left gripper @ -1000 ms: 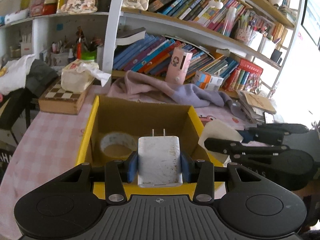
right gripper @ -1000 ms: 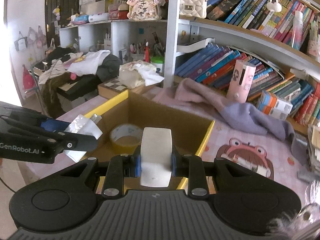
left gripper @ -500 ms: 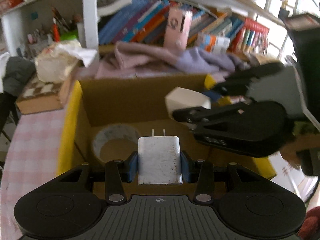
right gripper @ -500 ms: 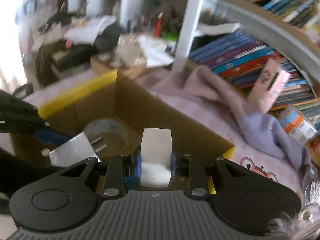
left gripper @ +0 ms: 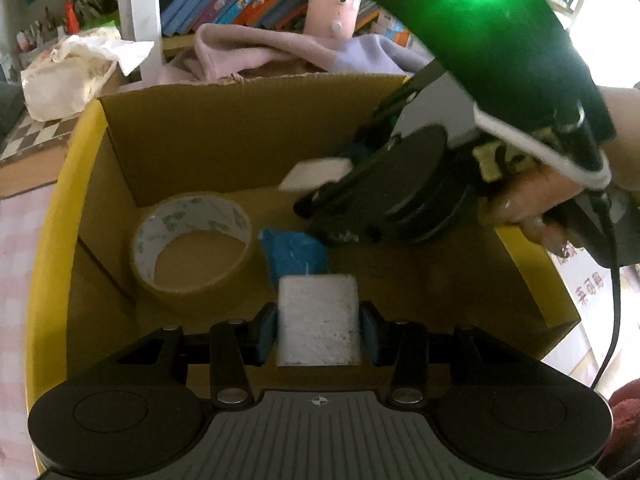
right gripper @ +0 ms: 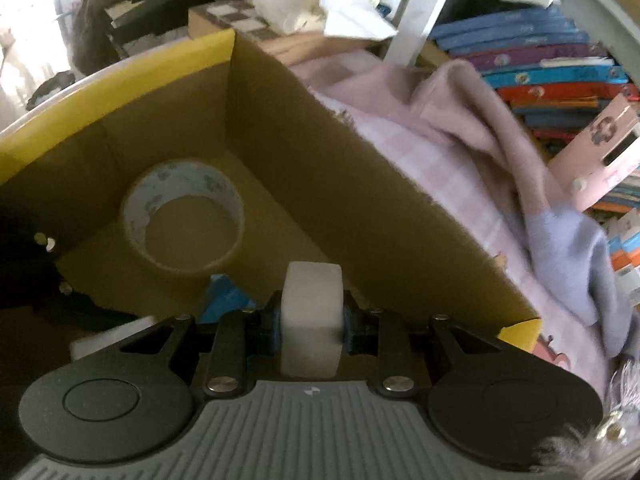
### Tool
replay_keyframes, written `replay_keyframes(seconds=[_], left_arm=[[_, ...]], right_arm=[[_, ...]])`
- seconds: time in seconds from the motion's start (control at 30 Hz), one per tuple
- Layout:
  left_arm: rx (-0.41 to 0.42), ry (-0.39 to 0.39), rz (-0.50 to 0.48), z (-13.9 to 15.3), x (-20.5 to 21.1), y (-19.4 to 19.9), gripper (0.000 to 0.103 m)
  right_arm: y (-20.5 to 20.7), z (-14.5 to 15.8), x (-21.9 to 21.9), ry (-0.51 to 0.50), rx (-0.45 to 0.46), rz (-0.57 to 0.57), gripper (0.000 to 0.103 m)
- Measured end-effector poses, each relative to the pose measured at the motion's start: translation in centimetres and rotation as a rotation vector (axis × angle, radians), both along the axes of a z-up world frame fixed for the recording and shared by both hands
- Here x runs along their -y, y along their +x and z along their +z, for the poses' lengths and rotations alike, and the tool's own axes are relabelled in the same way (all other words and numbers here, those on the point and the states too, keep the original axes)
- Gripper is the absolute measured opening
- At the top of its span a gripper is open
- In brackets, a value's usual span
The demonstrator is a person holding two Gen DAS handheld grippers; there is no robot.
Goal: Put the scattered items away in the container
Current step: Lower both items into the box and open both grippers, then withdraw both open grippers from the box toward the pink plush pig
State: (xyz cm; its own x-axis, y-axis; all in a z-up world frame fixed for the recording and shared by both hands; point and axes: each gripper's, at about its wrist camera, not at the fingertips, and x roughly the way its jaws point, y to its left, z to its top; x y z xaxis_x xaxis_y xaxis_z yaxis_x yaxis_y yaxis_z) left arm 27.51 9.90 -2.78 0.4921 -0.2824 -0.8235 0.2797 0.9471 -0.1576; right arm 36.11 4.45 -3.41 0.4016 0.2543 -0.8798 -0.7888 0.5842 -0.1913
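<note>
1. Closest to me, my left gripper [left gripper: 318, 330] is clamped tight on a white charger block [left gripper: 317, 319], both blue pads pressed against its sides, held just over the near edge of the cardboard box [left gripper: 224, 132].
2. My right gripper [right gripper: 310, 326] is squeezed shut on a white rounded block [right gripper: 311, 322], also hanging inside the box near its right wall. From the left wrist view that same block [left gripper: 316, 172] pokes out of the fingers, above the box floor.
3. On the box floor: a roll of tape [left gripper: 192, 242] lying flat on the left, and a small blue thing [left gripper: 294, 254] touching it on its right.
4. Box has yellow rims and brown insides.
5. Behind the box there's a pink-and-lilac cloth [right gripper: 480, 152] draped against the back wall.
6. Farther back, a pink case [right gripper: 600, 148], a tissue pack [left gripper: 68, 76], and shelves of books [right gripper: 532, 48].
</note>
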Motion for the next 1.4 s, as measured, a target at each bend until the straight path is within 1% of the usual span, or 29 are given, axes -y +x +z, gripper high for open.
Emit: replay_keyframes(seconds=[0.1, 0.2, 0.27, 0.3, 0.4, 0.5, 0.67, 0.77, 0.8, 0.83, 0.97, 1.23, 1.4], left_arm=[[0.002, 0.007, -0.002, 0.1, 0.0, -0.3, 0.042], [0.008, 0.012, 0.016, 0.4, -0.1, -0.4, 0.044], [0.023, 0.023, 0.025, 0.7, -0.1, -0.7, 0.051], [0.034, 0.029, 0.030, 0.9, -0.2, -0.5, 0.054], [0.072, 0.037, 0.044, 1.7, -0.3, -1.1, 0.061], [0.115, 0.037, 0.057, 2.8, -0.3, -2.0, 0.063], [0.205, 0.045, 0.067, 4.7, 0.3, -3.9, 0.070], [0.285, 0.054, 0.087, 6.2, 0.3, -5.9, 0.073], [0.309, 0.057, 0.094, 6.7, 0.3, -6.6, 0.076], [0.334, 0.057, 0.101, 7.2, 0.3, -7.4, 0.078], [0.411, 0.057, 0.132, 8.7, -0.1, -10.3, 0.080], [0.460, 0.037, 0.221, 10.4, -0.8, -15.2, 0.081], [0.476, 0.043, 0.262, 10.7, -0.9, -18.3, 0.083]], right_arm=[[-0.3, -0.1, -0.4, -0.025, 0.012, 0.016, 0.026], [-0.5, 0.0, -0.3, -0.023, 0.020, 0.015, 0.026], [-0.7, 0.5, 0.1, -0.001, 0.036, 0.013, 0.047], [-0.8, 0.7, 0.2, 0.014, 0.045, 0.013, 0.048], [-1.1, 1.4, 0.6, 0.059, 0.066, 0.005, 0.049], [-1.8, 2.5, 1.6, 0.128, 0.086, -0.035, 0.053], [-3.9, 5.3, 3.6, 0.232, 0.149, -0.098, 0.055], [-5.5, 7.3, 4.9, 0.281, 0.200, -0.127, 0.056], [-6.1, 7.9, 5.3, 0.293, 0.221, -0.133, 0.057], [-6.6, 8.4, 5.7, 0.303, 0.241, -0.141, 0.061], [-9.6, 10.4, 7.3, 0.355, 0.315, -0.164, 0.064], [-15.3, 12.9, 11.0, 0.446, 0.402, -0.219, 0.065], [-18.7, 13.7, 13.4, 0.505, 0.424, -0.275, 0.067]])
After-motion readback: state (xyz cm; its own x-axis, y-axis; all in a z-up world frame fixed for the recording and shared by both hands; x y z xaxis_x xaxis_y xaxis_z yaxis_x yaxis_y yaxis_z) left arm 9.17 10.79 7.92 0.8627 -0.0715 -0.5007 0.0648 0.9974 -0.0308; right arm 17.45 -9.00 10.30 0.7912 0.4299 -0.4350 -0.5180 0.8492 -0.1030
